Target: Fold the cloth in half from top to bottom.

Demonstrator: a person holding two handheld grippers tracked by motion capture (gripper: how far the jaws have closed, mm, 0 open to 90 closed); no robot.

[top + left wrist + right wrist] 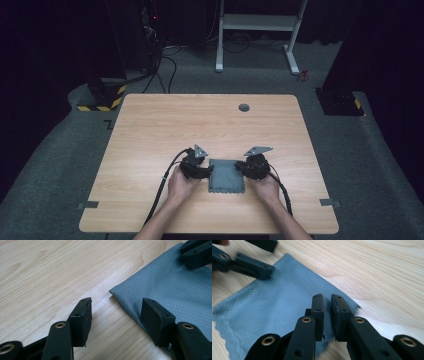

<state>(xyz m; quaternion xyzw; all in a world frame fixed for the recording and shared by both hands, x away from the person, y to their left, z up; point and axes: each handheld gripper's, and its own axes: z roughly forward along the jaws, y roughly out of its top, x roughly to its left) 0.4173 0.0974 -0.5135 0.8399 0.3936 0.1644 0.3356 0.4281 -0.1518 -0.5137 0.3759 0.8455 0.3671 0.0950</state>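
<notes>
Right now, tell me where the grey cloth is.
In the high view the grey cloth lies flat near the table's front edge, between the left gripper and right gripper.

A grey cloth (pixel 227 176) lies on the wooden table (pixel 150 130) between the left hand-held gripper (pixel 203 172) and right hand-held gripper (pixel 242 169).

Bright light is shining on the pale wooden surface (pixel 210 125), while the room around is staying dark. The far black tool (pixel 247 257) is looking blurry.
</notes>
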